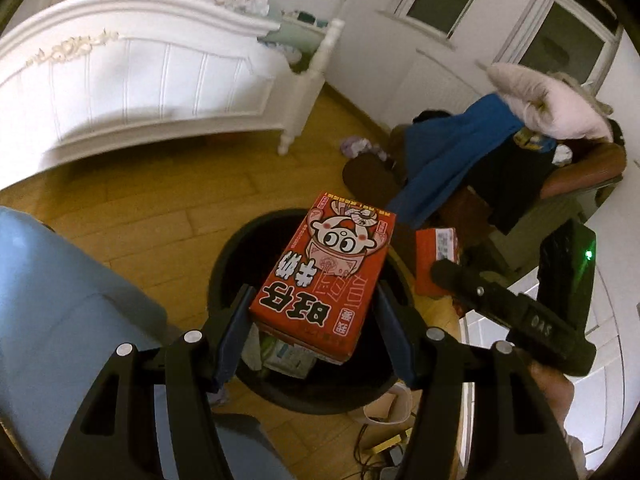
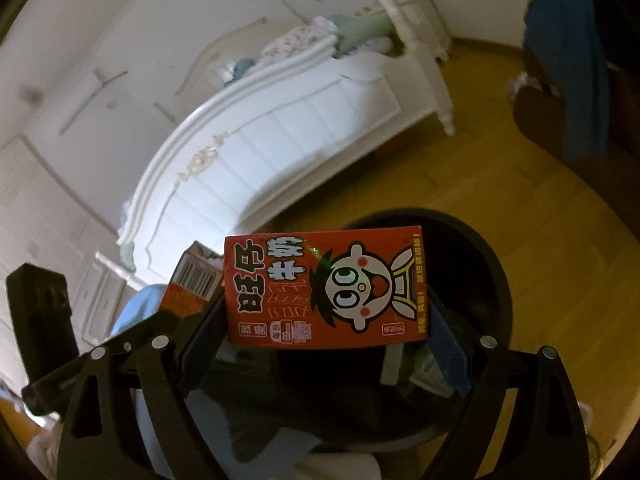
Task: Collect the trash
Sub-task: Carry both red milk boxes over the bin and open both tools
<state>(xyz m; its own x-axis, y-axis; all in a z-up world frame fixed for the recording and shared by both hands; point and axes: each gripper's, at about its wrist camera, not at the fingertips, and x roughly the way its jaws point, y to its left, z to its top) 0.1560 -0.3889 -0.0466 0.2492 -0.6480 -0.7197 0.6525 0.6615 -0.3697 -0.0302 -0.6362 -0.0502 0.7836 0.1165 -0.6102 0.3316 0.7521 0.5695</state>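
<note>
Left gripper: jaws clamped on a red milk carton, held above the open black trash bin, which already contained paper scraps. Right gripper: jaws clamped on a second red carton, over the same bin's rim. Background: white bed footboard, wooden floor, clothes-heaped chair.

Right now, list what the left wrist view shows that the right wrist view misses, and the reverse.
Left wrist view only: a pink pillow atop piled clothes, and windows. Right wrist view only: white wardrobe doors beside the bed. Both share: the white bed footboard, the black trash bin, the wood floor, and each claw, left claw and right claw, gripping a red milk carton over that bin.
</note>
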